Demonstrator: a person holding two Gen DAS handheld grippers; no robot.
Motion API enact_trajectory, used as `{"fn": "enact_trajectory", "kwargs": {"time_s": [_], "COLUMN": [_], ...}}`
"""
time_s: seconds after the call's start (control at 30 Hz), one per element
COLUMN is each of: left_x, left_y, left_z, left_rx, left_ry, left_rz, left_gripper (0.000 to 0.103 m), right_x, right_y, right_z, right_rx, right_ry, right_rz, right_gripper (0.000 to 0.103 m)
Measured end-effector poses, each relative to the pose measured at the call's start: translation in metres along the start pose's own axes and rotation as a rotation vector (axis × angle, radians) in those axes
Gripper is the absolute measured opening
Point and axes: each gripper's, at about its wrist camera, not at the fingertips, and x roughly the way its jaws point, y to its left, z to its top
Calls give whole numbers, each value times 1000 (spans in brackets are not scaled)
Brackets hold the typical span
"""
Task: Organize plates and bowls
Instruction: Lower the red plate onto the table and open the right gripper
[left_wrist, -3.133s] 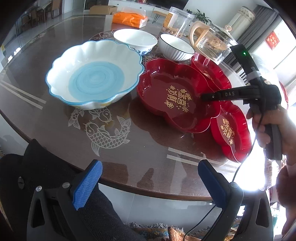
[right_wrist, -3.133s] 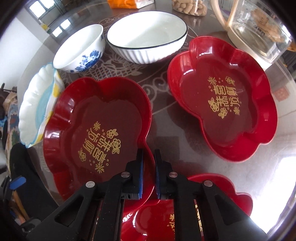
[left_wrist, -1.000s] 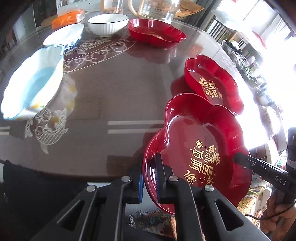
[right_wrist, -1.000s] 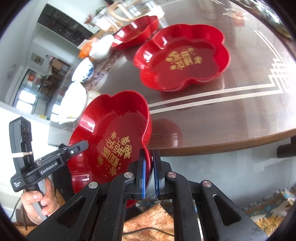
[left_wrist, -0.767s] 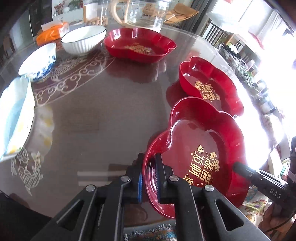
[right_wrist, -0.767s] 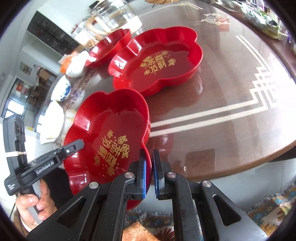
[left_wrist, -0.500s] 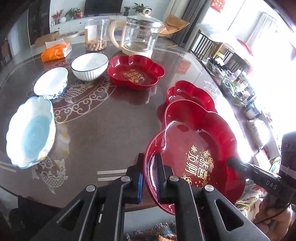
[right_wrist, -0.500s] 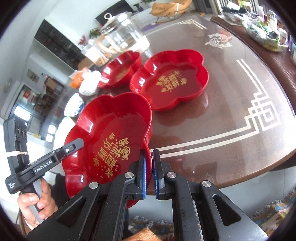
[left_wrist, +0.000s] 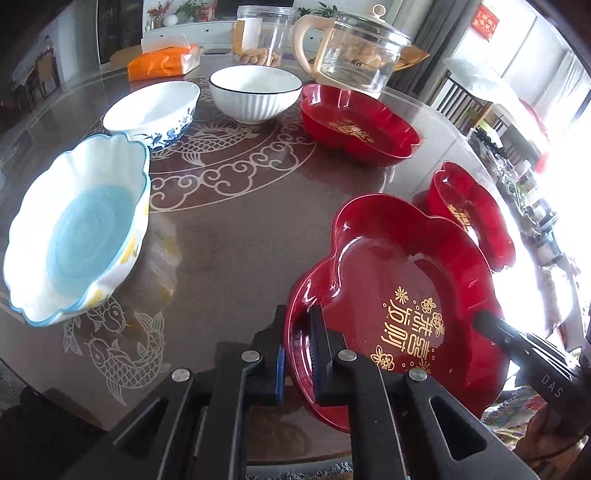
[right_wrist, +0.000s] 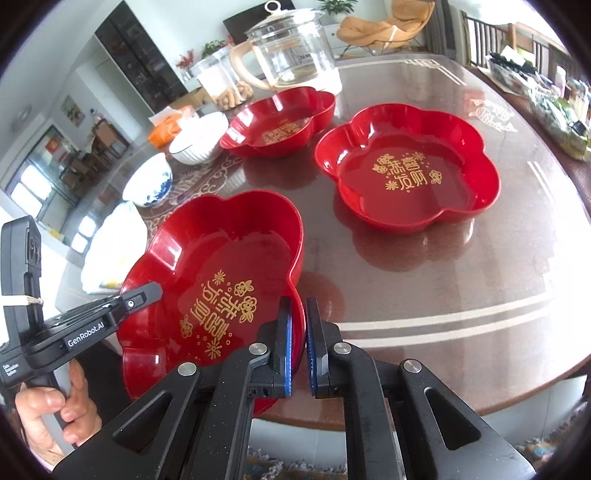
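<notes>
A red flower-shaped plate (left_wrist: 399, 288) (right_wrist: 214, 258) with gold lettering hangs above the near edge of the table, pinched on opposite rims. My left gripper (left_wrist: 297, 332) is shut on its left rim and my right gripper (right_wrist: 298, 325) is shut on its right rim. A second red plate (right_wrist: 406, 181) (left_wrist: 472, 210) rests on the table just beyond it, and a third red plate (left_wrist: 358, 125) (right_wrist: 280, 125) stands farther back by the glass kettle. A blue-centred scalloped bowl (left_wrist: 74, 229), a blue-and-white bowl (left_wrist: 151, 110) and a white ribbed bowl (left_wrist: 255, 92) sit to the left.
The round brown table (left_wrist: 236, 229) carries a glass kettle (left_wrist: 354, 51), a clear jar (left_wrist: 264, 33) and an orange tissue pack (left_wrist: 162, 61) at the back. A hand (right_wrist: 48, 410) grips the left tool's handle. A cluttered side table (right_wrist: 550, 96) lies at the right.
Both grippers carried the held red plate from off the table's edge inward, toward the second red plate. Both views tipped up, so more of the table and its back row shows.
</notes>
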Motion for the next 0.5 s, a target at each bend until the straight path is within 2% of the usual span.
{"fn": "enact_trajectory", "kwargs": {"time_s": [0.13, 0.2, 0.27, 0.33, 0.37, 0.4, 0.47, 0.5], "left_x": [11, 16, 17, 17, 15, 9, -8, -18], "left_y": [3, 3, 4, 7, 8, 9, 10, 9], "left_z": [10, 12, 11, 11, 11, 11, 12, 13], "left_rx": [10, 18, 12, 3, -3, -8, -4, 8], "left_ry": [1, -6, -6, 12, 16, 4, -66, -111], "left_rz": [24, 39, 82, 86, 83, 84, 109, 124], "left_gripper": [9, 10, 13, 22, 38, 59, 80, 84], "right_x": [23, 28, 27, 18, 13, 7, -7, -14], "right_y": [-1, -3, -6, -6, -6, -6, -6, -5], "right_z": [12, 16, 18, 18, 17, 18, 17, 18], "right_rx": [5, 15, 40, 46, 49, 48, 40, 33], "right_ry": [12, 11, 6, -13, -27, -39, -67, -84], "right_rz": [8, 16, 31, 44, 46, 45, 40, 30], "right_gripper": [10, 15, 22, 44, 49, 56, 57, 61]}}
